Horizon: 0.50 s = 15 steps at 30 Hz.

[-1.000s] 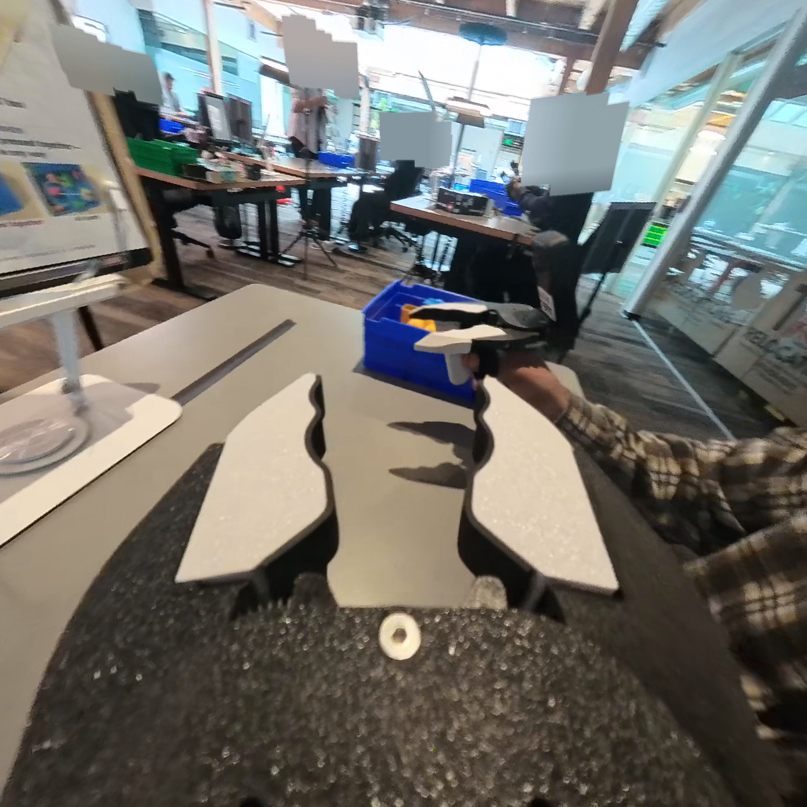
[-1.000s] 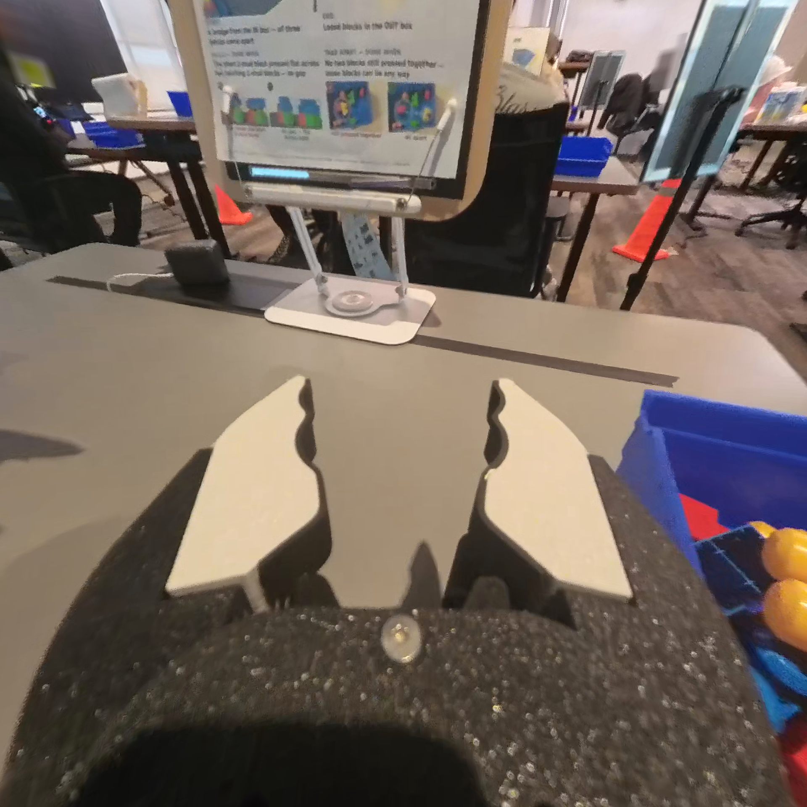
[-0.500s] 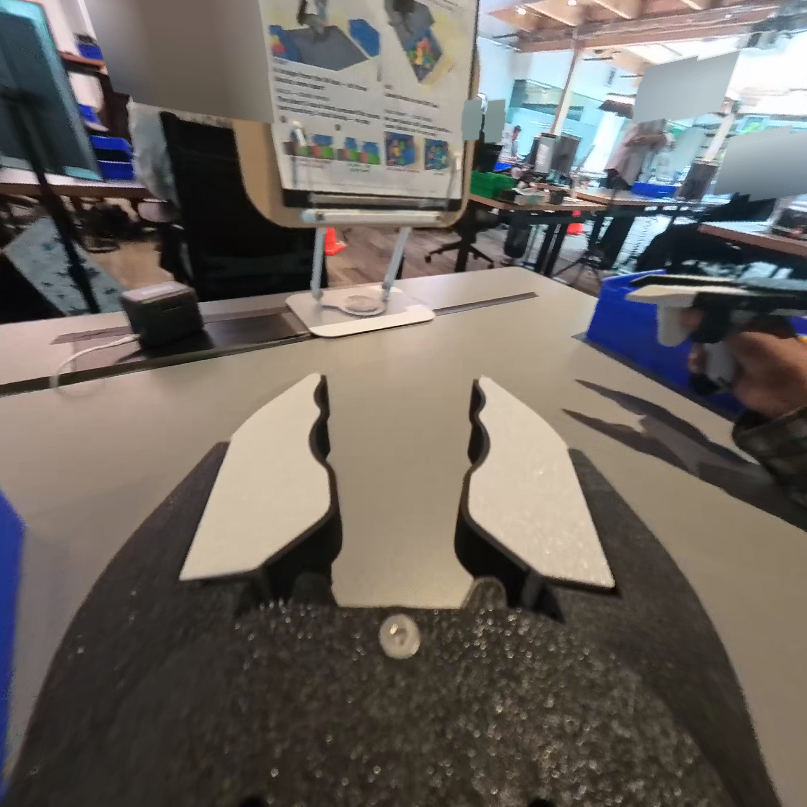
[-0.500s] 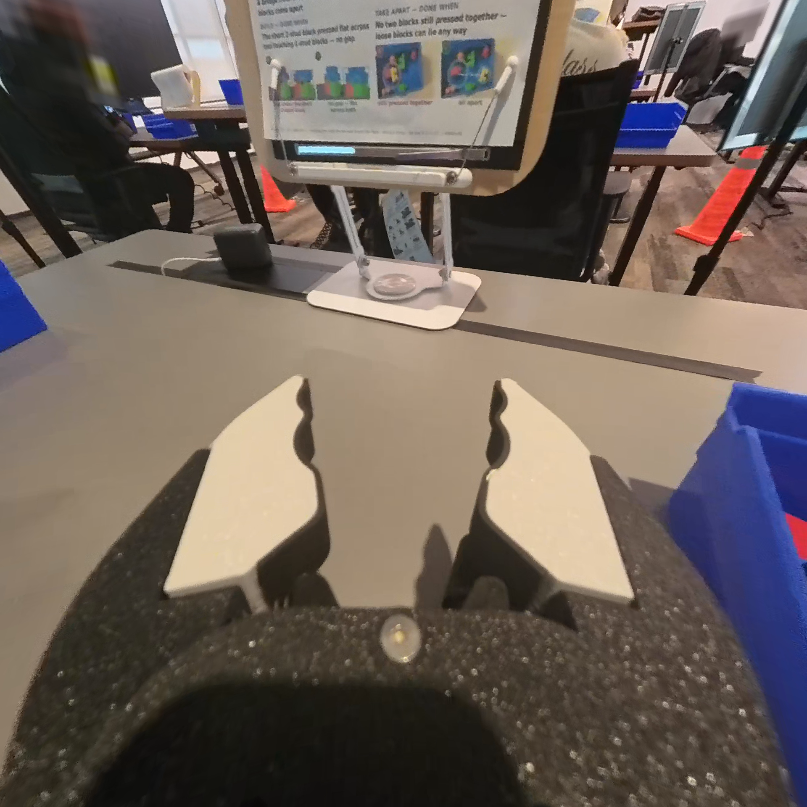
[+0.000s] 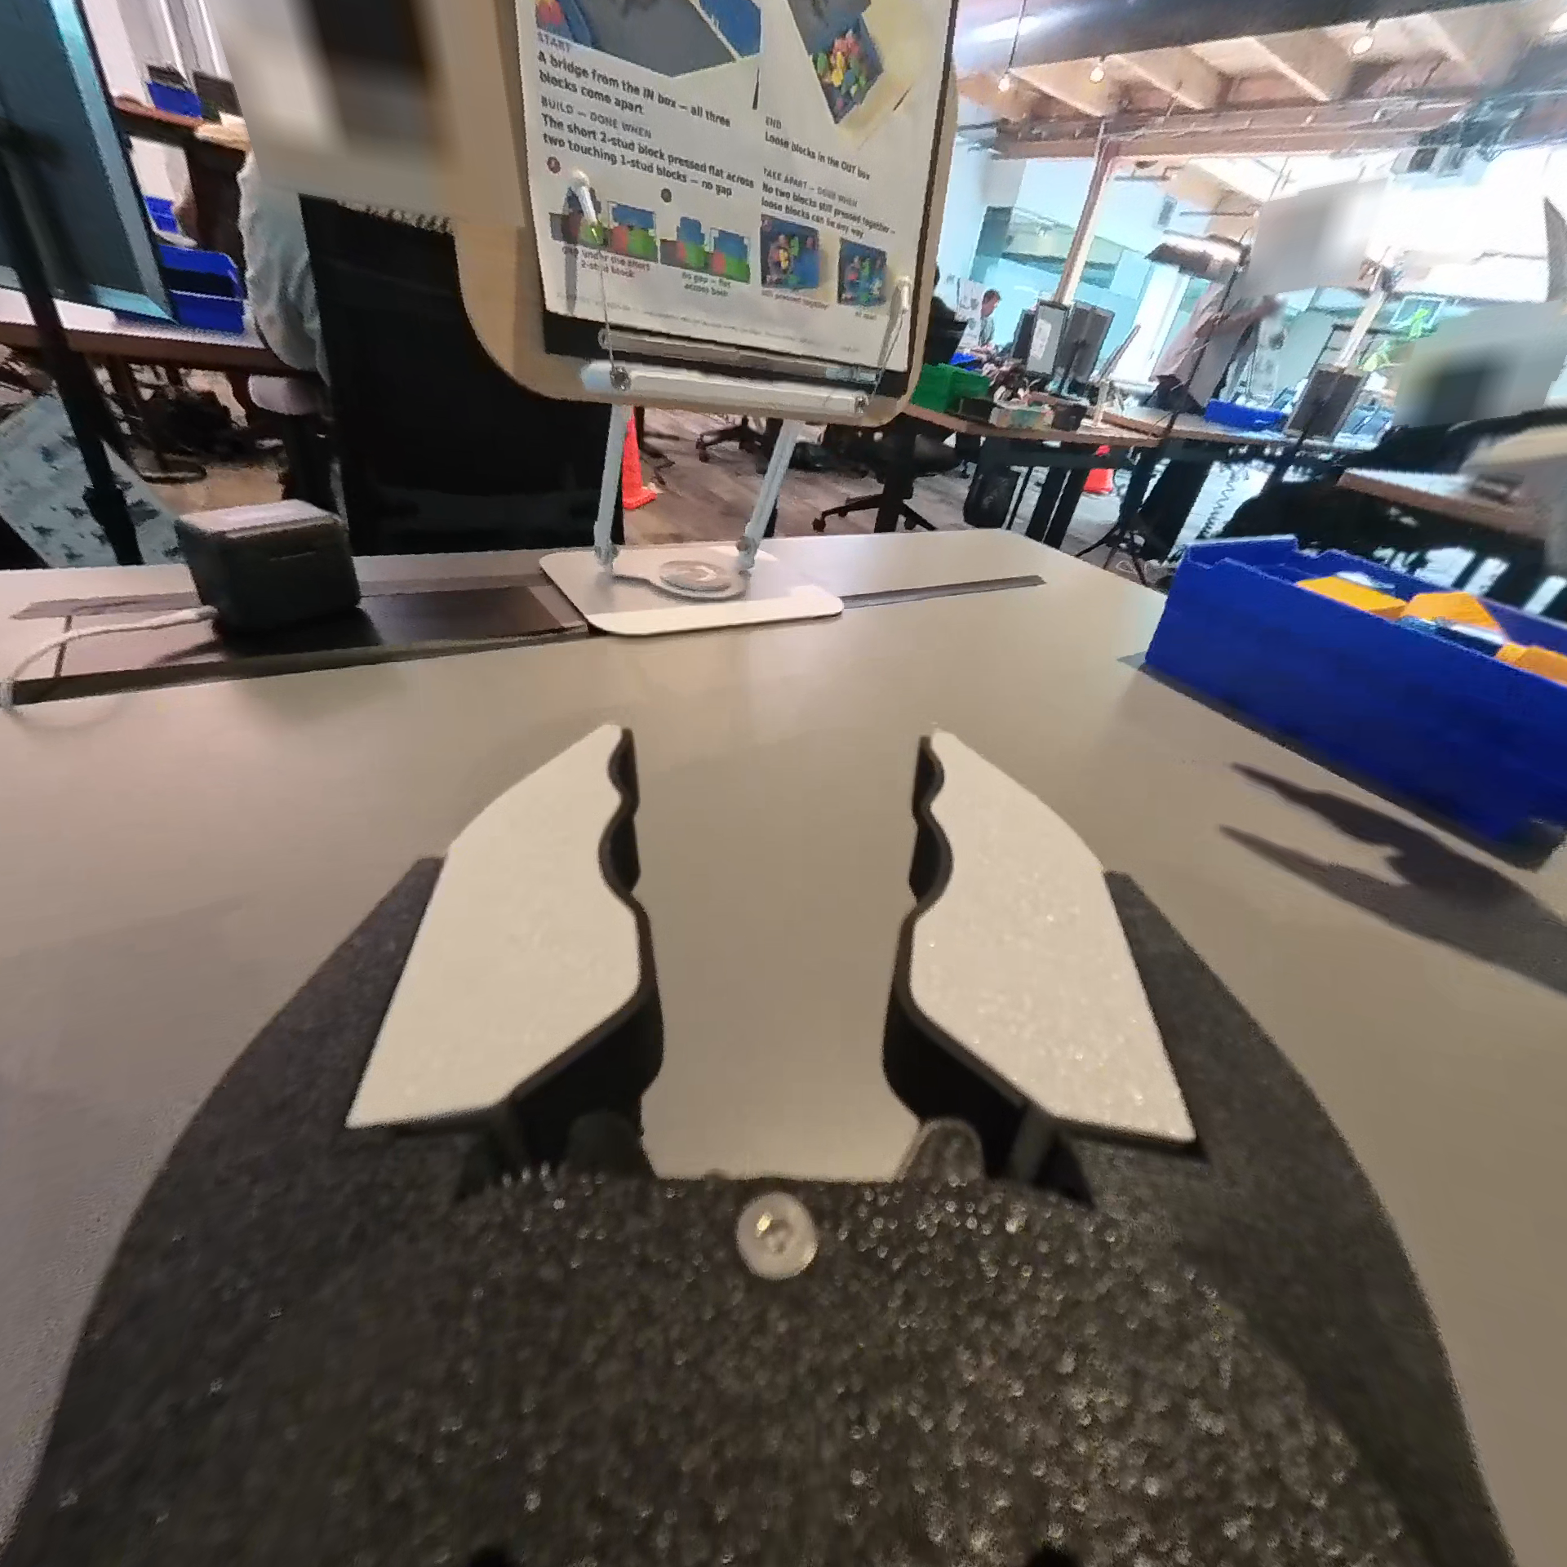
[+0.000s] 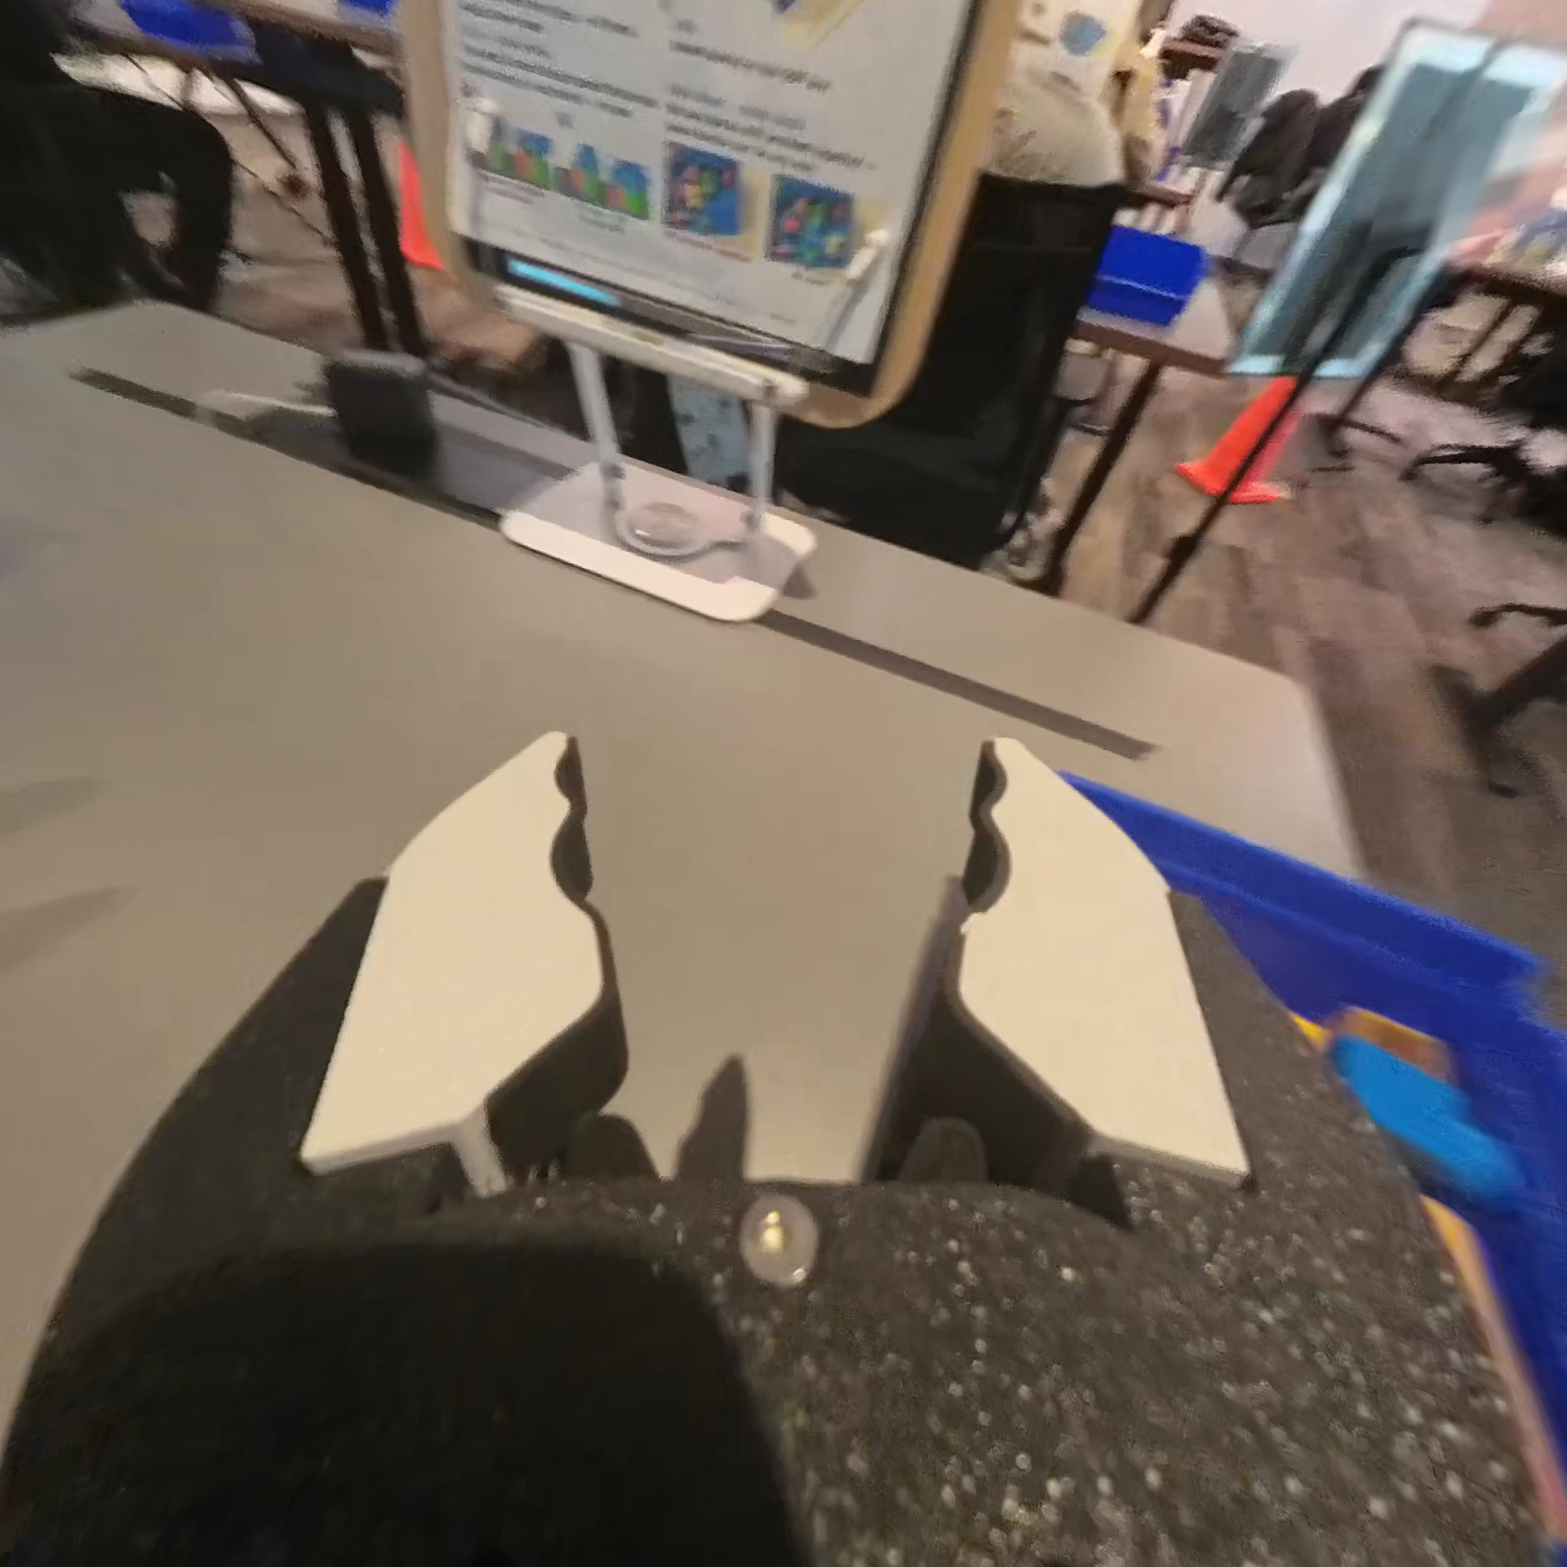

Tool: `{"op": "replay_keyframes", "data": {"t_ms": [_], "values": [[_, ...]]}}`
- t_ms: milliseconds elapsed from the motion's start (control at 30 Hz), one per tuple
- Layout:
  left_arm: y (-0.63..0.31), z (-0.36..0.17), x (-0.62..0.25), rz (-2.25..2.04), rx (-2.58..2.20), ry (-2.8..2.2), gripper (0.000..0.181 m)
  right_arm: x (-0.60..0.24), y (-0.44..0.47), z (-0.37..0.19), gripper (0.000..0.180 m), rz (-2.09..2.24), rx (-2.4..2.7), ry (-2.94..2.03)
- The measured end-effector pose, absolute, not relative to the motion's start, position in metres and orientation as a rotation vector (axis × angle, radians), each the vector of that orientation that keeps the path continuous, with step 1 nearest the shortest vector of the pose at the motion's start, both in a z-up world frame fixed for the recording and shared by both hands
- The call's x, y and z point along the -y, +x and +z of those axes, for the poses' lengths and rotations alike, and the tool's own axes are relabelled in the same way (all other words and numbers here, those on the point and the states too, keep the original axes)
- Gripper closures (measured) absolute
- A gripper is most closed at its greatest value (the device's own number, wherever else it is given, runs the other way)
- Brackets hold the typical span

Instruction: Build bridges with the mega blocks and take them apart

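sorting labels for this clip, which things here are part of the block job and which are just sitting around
Part of the job:
- blue bin on the right of the grey table
- blocks inside it
- left tongs, open
- right tongs, open

Just there:
- instruction board on its stand
- small dark box

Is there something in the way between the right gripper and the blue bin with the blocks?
Nothing visible blocks it. The right gripper is open and empty over bare table, and the blue bin sits right beside it on the right. The paper stand and small black box are far behind.
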<state>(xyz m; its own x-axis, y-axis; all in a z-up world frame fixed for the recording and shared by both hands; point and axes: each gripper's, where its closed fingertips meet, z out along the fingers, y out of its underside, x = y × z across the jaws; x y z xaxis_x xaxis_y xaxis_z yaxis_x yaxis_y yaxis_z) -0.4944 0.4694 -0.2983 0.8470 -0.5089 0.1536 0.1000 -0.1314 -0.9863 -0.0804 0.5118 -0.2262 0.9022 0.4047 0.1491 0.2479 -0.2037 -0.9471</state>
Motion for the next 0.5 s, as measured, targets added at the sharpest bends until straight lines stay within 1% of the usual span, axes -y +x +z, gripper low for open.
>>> {"op": "replay_keyframes", "data": {"t_ms": [100,233,267,333,500], "values": [[-0.494,-0.301,-0.469,-0.526,-0.344,-1.635,0.117,-0.504,-0.002,-0.199,0.09,0.012,0.448,-1.898],[-0.487,-0.301,-0.469,-0.544,-0.36,-1.632,0.117,-0.494,0.126,-0.194,0.1,-0.182,0.316,-2.138],[-0.485,-0.302,-0.469,-0.54,-0.369,-1.635,0.117,-0.491,0.153,-0.201,0.104,-0.204,0.275,-2.202],[-0.482,-0.303,-0.468,-0.534,-0.385,-1.637,0.117,-0.485,0.194,-0.223,0.106,-0.193,0.203,-2.334],[-0.479,-0.305,-0.468,-0.537,-0.397,-1.641,0.117,-0.478,0.226,-0.291,0.112,-0.035,0.124,-2.571]]}}
